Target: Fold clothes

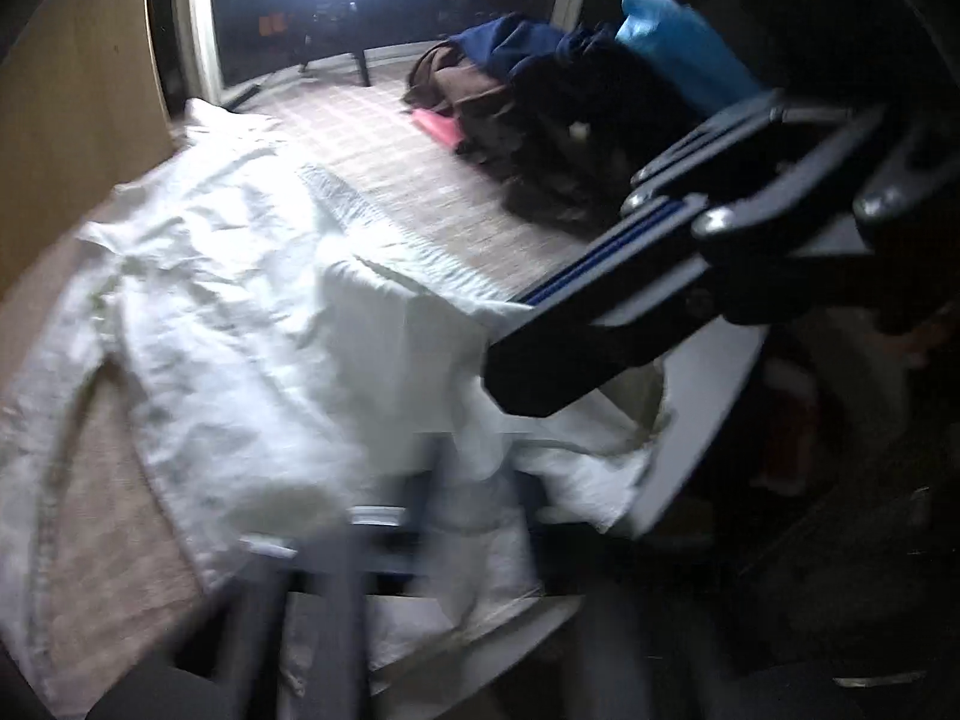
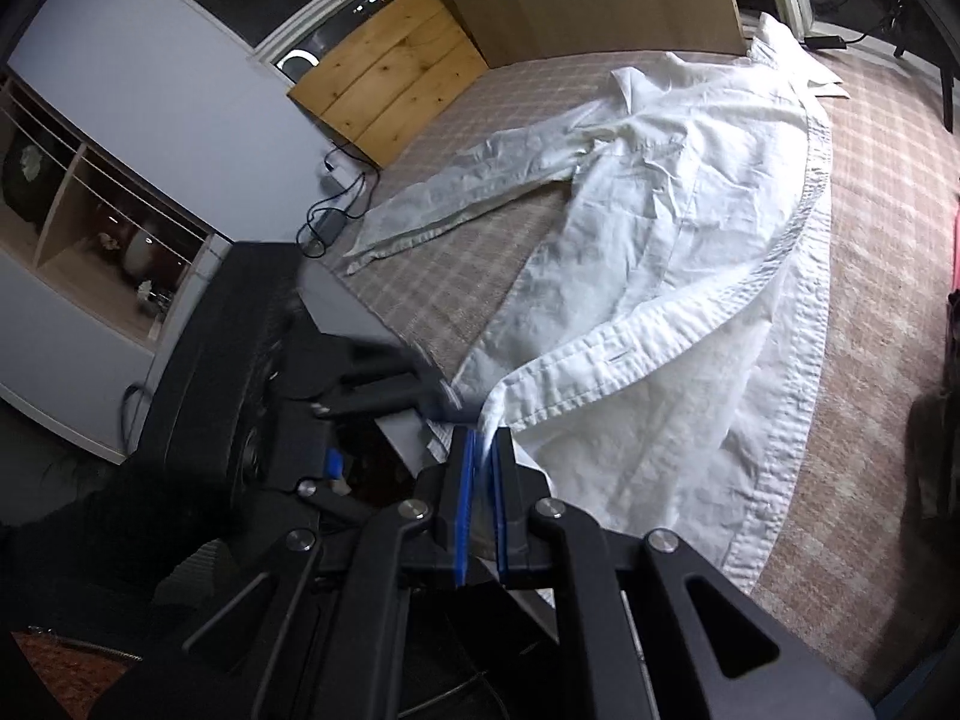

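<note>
Lying spread across the checked beige bed cover (image 2: pixel 870 240), the crumpled white button-up shirt (image 2: pixel 660 228) had its hem pinched between the blue pads of the right gripper (image 2: pixel 483 450). The blurred left gripper (image 1: pixel 384 516) overlapped the hem; its grip couldn't be told.

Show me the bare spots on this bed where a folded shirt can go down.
One bare patch lies on the checked bedcover between the white shirt and the dark clothes pile. A smaller wedge sits between the shirt's sleeve and body. It is crowded at the near edge, where the right claw grips the hem.
</note>
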Motion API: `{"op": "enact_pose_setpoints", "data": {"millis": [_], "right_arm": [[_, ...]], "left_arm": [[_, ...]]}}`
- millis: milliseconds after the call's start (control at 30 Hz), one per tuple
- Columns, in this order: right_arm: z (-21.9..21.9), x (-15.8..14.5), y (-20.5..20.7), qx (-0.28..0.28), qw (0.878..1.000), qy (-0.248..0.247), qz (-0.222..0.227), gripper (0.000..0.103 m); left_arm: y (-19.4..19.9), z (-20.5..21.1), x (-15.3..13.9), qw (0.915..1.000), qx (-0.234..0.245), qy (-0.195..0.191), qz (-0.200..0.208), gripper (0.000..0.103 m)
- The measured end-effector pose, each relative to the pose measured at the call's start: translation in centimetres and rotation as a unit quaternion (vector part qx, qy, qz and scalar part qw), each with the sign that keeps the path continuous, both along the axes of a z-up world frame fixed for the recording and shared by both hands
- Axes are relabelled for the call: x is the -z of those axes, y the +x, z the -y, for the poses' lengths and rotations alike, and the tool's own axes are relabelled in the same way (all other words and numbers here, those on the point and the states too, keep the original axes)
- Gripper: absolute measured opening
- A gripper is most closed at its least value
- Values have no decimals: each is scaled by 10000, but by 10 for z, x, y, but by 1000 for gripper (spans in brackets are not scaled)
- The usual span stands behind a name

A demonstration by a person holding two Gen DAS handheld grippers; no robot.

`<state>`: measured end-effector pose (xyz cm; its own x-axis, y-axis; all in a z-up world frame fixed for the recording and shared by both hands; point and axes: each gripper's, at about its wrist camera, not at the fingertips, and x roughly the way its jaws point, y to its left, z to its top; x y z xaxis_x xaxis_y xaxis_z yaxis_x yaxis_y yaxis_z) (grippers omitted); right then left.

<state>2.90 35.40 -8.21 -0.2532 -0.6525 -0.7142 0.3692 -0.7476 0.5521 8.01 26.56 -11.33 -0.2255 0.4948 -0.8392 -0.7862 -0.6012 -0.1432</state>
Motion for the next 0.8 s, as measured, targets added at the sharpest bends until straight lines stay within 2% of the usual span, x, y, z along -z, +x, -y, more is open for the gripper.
{"op": "enact_pose_setpoints", "data": {"millis": [33, 100, 200, 267, 300, 400, 533, 567, 700, 800], "right_arm": [[0, -2, 1, -15, 10000, -14, -12, 11], [-15, -3, 0, 180, 9997, -163, -5, 30], [-43, 1, -4, 603, 9975, -376, 13, 36], [-61, 17, -11, 968, 9951, -102, 146, 36], [-64, 28, -16, 1065, 9938, 213, 224, 36], [-59, 58, -30, 1099, 9897, 786, 472, 36], [-33, 85, -48, 839, 9875, 1226, 526, 36], [-28, 87, -52, 781, 9867, 1335, 502, 36], [-8, 90, -62, 492, 9834, 1673, 507, 36], [-2, 93, -63, 345, 9792, 1944, 470, 36]], "left_arm": [[-3, 4, -2, 9999, -25, 119, 63, 2], [-15, 22, -8, 9990, -391, 192, 13, 2], [-35, 66, -16, 9929, -1073, 515, 82, 2], [-46, 90, -15, 9878, -1431, 593, 126, 1], [-51, 101, -13, 9854, -1584, 606, 163, 1], [-63, 129, -4, 9781, -1984, 556, 282, 2], [-66, 141, 12, 9728, -2213, 400, 561, 13], [-64, 144, 12, 9728, -2217, 368, 559, 15], [-41, 154, 11, 9762, -2071, 263, 595, 35], [-23, 151, 24, 9789, -1862, 81, 837, 37]]}}
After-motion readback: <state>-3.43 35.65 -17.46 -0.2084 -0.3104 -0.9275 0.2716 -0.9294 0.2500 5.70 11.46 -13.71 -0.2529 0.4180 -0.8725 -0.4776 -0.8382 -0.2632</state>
